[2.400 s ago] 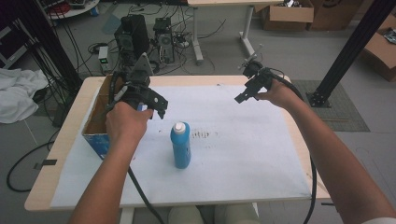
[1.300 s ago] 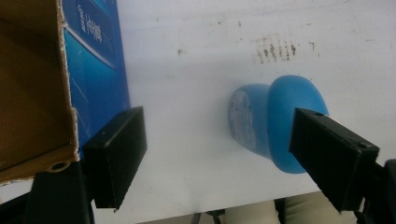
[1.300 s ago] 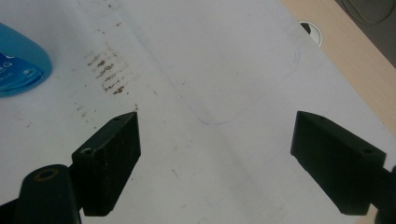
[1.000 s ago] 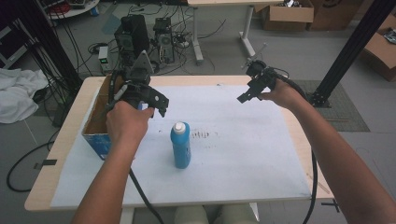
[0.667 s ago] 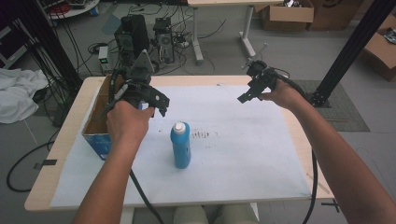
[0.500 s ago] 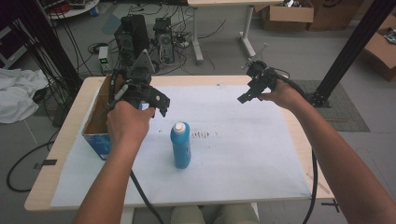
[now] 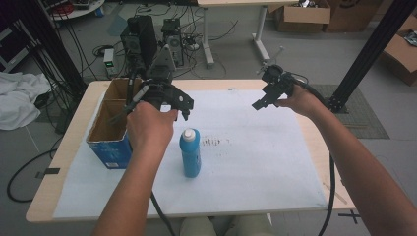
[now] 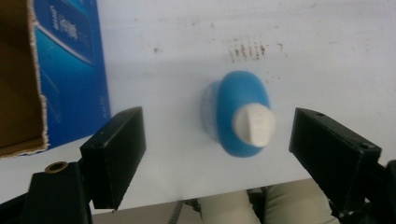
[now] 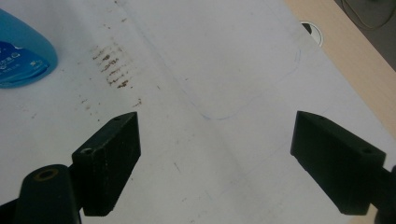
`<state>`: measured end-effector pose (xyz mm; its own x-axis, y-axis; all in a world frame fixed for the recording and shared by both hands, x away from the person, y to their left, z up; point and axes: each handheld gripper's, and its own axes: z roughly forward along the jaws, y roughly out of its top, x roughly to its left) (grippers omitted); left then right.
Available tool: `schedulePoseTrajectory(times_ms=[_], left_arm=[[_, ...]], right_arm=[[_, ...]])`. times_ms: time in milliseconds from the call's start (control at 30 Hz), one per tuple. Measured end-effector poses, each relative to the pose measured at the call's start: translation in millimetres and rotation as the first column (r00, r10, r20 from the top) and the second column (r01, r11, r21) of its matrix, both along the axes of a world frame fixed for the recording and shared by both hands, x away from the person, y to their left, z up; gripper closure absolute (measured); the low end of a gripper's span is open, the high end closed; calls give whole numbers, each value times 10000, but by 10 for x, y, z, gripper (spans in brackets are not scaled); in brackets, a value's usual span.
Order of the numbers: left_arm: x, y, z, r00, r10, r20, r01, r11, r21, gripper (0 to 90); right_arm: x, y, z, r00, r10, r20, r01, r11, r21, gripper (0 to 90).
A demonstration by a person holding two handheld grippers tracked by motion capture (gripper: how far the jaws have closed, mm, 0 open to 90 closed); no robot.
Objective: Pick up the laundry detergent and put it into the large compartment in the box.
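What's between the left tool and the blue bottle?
Nothing. In the left gripper view the left tool hangs open above the blue bottle, with bare white paper between jaws and bottle.

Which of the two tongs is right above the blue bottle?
The left tongs. They hang open over the blue bottle's white cap, beside the cardboard box. The right tongs hover open over bare paper.

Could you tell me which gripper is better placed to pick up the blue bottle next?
Left. The left gripper hangs above the upright bottle, jaws wide open, with the cap between them. The right gripper is open too, but over bare paper farther off.
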<state>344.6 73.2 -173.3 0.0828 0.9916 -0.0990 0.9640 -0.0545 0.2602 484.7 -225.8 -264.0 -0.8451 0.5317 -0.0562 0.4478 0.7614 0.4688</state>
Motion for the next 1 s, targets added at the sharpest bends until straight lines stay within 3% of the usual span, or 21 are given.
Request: schedulePoseTrajectory(times_ms=[200,467,567,1000], left_arm=[[17,-160,-84,9999,-46,-163,48,9999,118,192],[72,-264,-323,9979,-175,-617,186,9997,178,192],[84,-284,-371,9975,-197,-686,221,9992,346,192],[123,-281,-566,9953,53,-972,-16,9993,386,192]], right_arm=[[-5,-14,-20,10000,30,-23,-30,10000,14,158],[-19,2,-35,9999,57,-94,-57,10000,-64,159],[-14,-7,-39,9999,86,-58,-87,9999,-91,159],[-26,-45,-60,9999,-51,-108,51,10000,-73,160]])
